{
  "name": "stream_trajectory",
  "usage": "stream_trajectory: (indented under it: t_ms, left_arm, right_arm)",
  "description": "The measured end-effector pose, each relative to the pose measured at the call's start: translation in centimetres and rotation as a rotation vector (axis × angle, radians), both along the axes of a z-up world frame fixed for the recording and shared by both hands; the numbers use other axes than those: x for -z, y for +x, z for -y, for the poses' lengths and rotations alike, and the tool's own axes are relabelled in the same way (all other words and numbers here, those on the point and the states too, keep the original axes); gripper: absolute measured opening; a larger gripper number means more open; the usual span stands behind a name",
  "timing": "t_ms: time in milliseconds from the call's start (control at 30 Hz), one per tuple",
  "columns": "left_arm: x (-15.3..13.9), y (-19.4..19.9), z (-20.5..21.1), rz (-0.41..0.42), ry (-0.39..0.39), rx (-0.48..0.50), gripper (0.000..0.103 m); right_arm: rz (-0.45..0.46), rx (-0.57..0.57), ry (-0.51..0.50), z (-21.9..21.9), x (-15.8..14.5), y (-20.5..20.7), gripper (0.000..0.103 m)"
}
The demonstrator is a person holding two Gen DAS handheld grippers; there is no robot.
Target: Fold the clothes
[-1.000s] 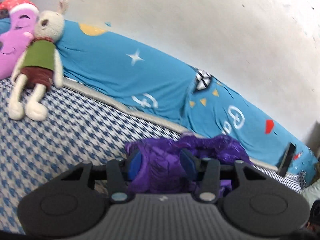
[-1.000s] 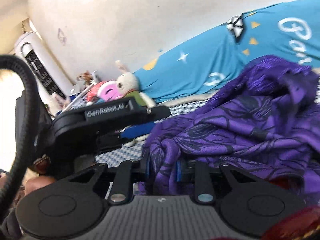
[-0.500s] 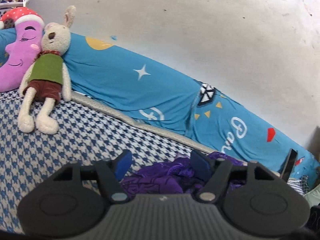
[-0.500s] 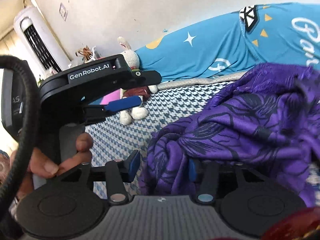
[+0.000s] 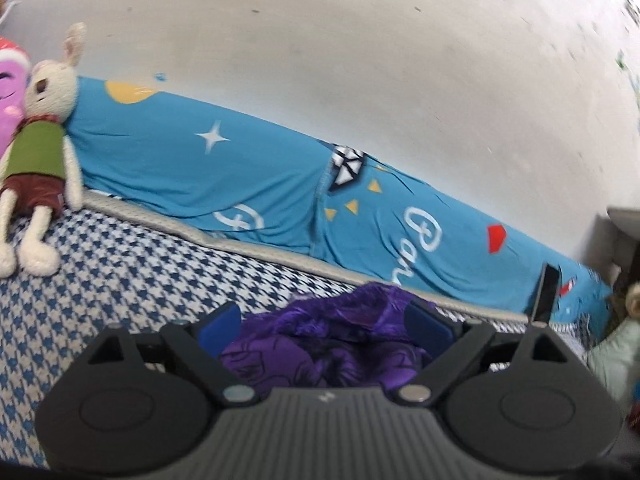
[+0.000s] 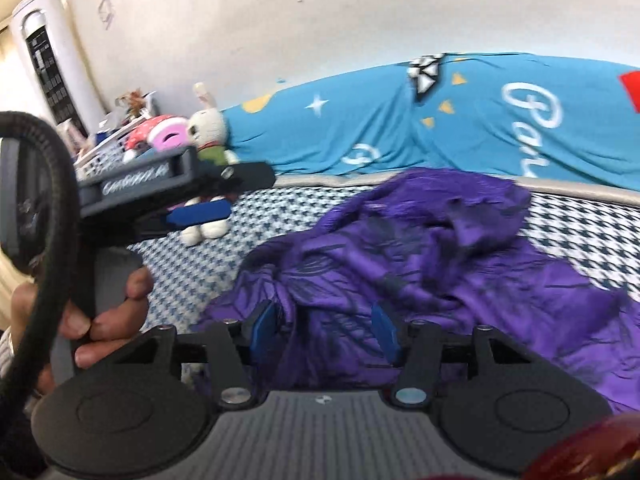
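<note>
Over the purple garment (image 6: 420, 256), both claws (image 5: 324, 326) (image 6: 326, 330) hover spread.

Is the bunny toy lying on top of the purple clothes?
No, the bunny toy leans on the blue bedding, well apart from the purple garment.

left gripper (image 5: 323, 322) jaws spread, right gripper (image 6: 325, 330) jaws spread

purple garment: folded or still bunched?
Bunched. The purple garment lies crumpled in a heap on the checked bedcover, with no flat panels or straight fold edges showing.
</note>
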State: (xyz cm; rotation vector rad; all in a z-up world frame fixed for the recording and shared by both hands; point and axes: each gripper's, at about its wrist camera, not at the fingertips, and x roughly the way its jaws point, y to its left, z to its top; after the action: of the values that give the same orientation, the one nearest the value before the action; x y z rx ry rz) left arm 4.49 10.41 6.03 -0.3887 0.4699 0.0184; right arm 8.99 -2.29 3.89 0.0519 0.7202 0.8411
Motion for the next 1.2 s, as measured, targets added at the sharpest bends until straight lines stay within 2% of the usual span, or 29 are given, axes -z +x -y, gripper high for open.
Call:
stream_trajectory:
  t_ms: [167, 333, 567, 800, 833, 933, 967, 1033, 1100, 1200]
  left_arm:
    - [0.4, 0.5, 1.9, -0.007, 0.048, 0.05, 0.097]
    - [0.9, 1.0, 3.6, -0.015, 0.095, 0.092, 0.1]
    - [2.0, 1.7, 5.7, -0.057, 0.208, 0.133, 0.103]
    - [3.3, 2.1, 6.5, -0.11, 0.296, 0.147, 0.103]
    - [3.5, 2.2, 6.5, -0.117, 0.302, 0.148, 0.103]
    - [3.8, 2.4, 6.5, -0.135, 0.316, 0.14, 0.103]
    - [3.9, 2.4, 6.6, -0.14, 0.324, 0.136, 0.102]
    - [4.1, 2.6, 6.6, -0.153, 0.336, 0.132, 0.09]
    - [4.2, 2.9, 6.3, -0.173, 0.325, 0.138, 0.07]
    - [4.2, 3.0, 6.0, -0.184, 0.31, 0.13, 0.052]
  right_arm:
    - [0.015, 0.072, -0.005, 2.7, -0.6, 0.3, 0.054]
    - [-0.034, 0.174, 0.0, 4.2, 0.4, 2.1, 0.054]
    - [-0.055, 0.272, 0.011, 3.7, 1.7, 4.3, 0.054]
    - [-0.076, 0.313, -0.006, 1.8, 3.6, 5.7, 0.053]
    - [-0.082, 0.319, -0.009, 1.5, 3.9, 6.0, 0.049]
    - [-0.096, 0.342, -0.035, 0.9, 4.8, 6.7, 0.024]
    - [-0.1, 0.348, -0.038, 0.8, 5.1, 7.0, 0.019]
    - [-0.107, 0.363, -0.027, 1.0, 5.3, 7.3, 0.014]
    - [-0.104, 0.377, -0.02, 1.1, 5.3, 7.5, 0.012]
    - [-0.051, 0.397, -0.006, 1.2, 4.4, 7.3, 0.01]
